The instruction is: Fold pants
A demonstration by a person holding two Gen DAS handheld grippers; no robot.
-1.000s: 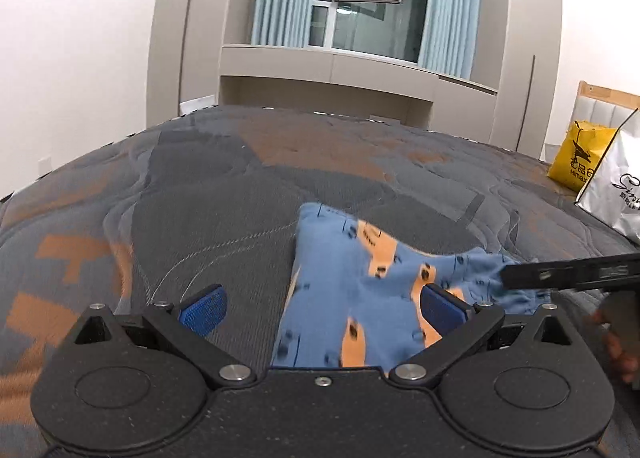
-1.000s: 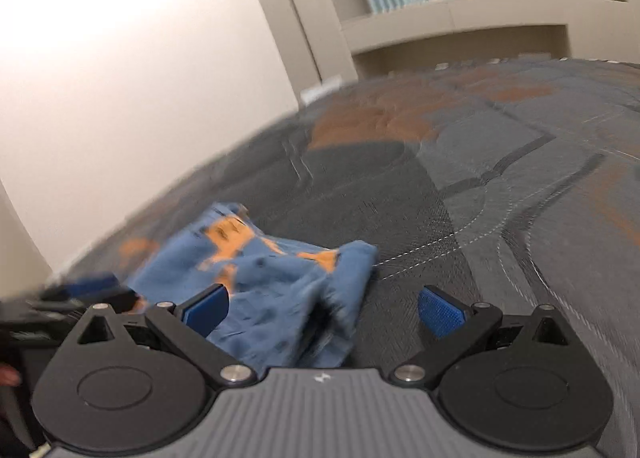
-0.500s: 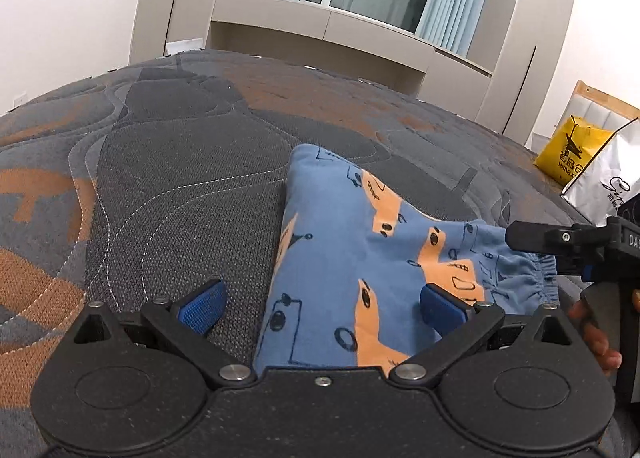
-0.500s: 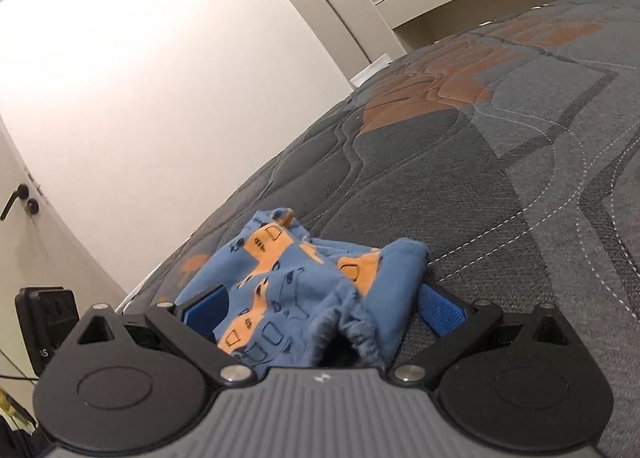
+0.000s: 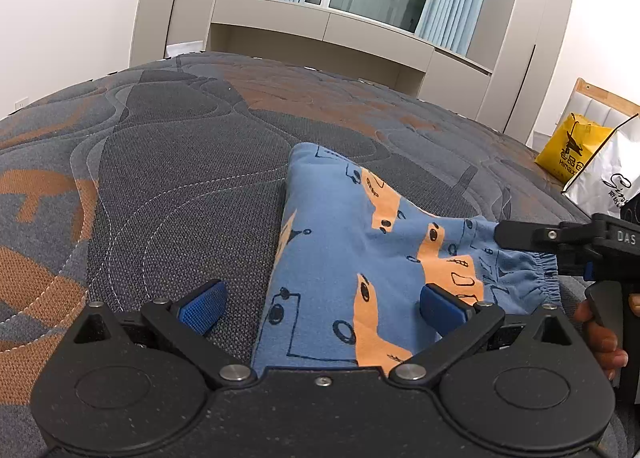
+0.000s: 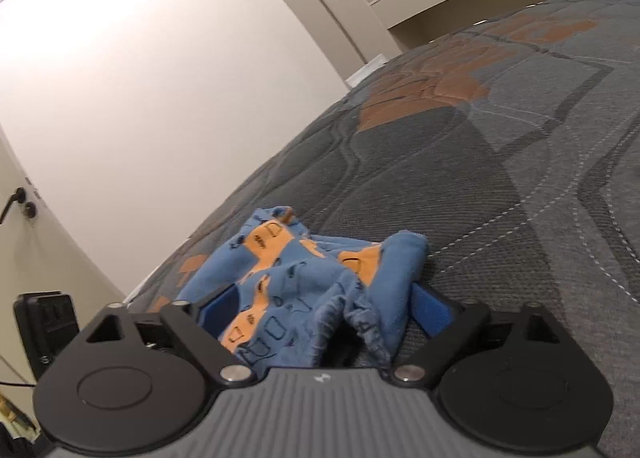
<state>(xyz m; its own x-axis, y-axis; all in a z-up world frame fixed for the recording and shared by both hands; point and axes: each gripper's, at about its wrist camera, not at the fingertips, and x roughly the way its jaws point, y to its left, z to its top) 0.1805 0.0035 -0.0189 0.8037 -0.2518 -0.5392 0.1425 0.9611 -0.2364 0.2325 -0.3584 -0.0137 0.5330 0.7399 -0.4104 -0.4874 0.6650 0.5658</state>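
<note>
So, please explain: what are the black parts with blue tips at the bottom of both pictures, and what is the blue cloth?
There is no robot. A person holds a gripper in each hand, and each has a camera looking along its two blue-padded fingers. One picture is from the left gripper, the other from the right gripper. Blue pants with orange patches lie on a grey and orange mattress. The left gripper is open and holds nothing. The right one's jaws have just been closing around the bunched waistband. I cannot tell whether they pinch it yet.
</note>
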